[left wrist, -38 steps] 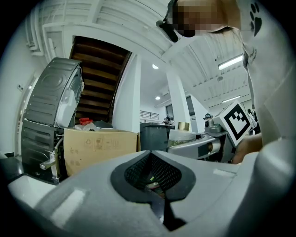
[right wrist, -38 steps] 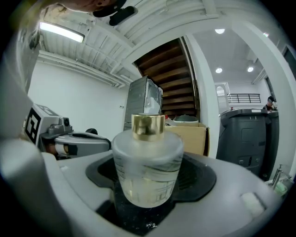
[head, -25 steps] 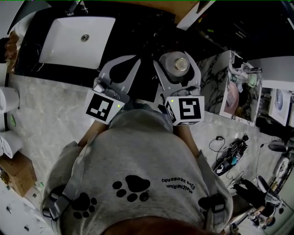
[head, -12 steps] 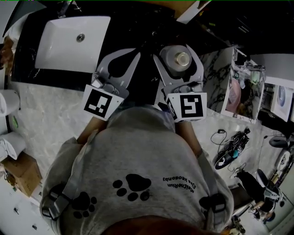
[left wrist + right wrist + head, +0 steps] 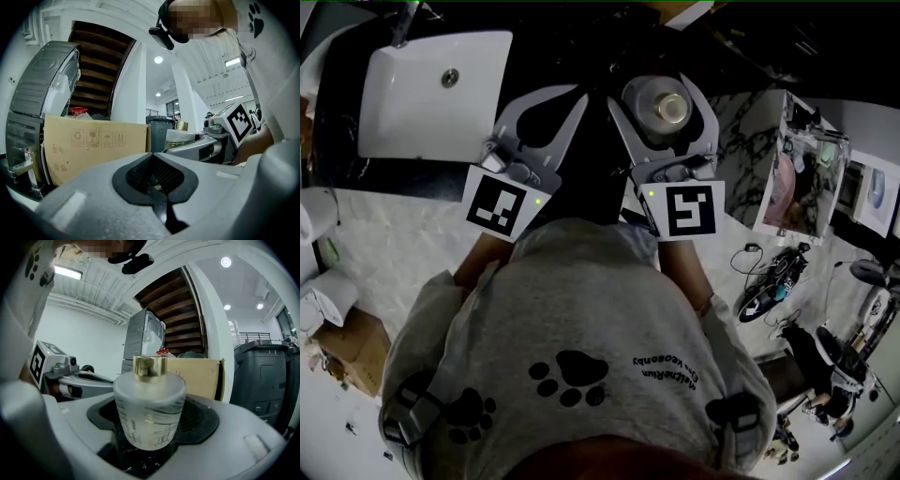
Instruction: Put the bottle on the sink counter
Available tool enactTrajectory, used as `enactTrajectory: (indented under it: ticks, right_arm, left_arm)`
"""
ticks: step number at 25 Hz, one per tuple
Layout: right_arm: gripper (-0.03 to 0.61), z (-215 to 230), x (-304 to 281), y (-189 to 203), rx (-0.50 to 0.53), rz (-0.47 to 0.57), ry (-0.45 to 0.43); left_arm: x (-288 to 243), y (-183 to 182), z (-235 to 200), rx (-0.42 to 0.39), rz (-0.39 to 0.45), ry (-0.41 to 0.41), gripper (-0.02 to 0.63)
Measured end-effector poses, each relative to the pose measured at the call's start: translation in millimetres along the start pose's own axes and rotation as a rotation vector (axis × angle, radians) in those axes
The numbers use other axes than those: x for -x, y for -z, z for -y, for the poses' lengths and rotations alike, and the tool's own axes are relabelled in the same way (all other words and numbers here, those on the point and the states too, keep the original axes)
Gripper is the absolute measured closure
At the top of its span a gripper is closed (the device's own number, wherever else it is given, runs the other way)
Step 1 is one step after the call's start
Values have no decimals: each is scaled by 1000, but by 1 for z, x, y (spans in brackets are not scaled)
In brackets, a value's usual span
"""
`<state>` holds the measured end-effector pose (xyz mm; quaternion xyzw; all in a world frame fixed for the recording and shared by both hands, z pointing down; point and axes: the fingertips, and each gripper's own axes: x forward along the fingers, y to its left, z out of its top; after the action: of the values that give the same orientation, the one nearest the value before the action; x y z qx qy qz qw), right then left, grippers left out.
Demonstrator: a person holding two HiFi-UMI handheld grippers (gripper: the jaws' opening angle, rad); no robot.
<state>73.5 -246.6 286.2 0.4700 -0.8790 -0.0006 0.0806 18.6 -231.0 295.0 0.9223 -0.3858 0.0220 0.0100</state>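
Frosted matt bottle (image 5: 149,413), glossy golden cap (image 5: 150,367)

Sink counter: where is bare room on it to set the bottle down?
The black counter looks bare between the white sink and the bottle held in the right gripper. The shut left gripper hangs over part of that patch. The strip before the sink is narrow. Right of the bottle, a marble panel crowds in.

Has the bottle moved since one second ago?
Yes. The bottle went deeper over the counter and farther right of the sink basin.
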Motion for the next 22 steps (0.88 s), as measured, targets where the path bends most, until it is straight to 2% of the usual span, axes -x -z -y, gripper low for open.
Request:
enactTrajectory:
  ticks: [12, 22]
  right_arm:
    - [242, 26, -54, 30, -10, -36, 16]
    - [242, 45, -88, 53, -6, -51, 19]
  left_arm:
    - [-42, 30, -34, 25, -13, 43, 612]
    - [-69, 53, -56, 36, -22, 34, 612]
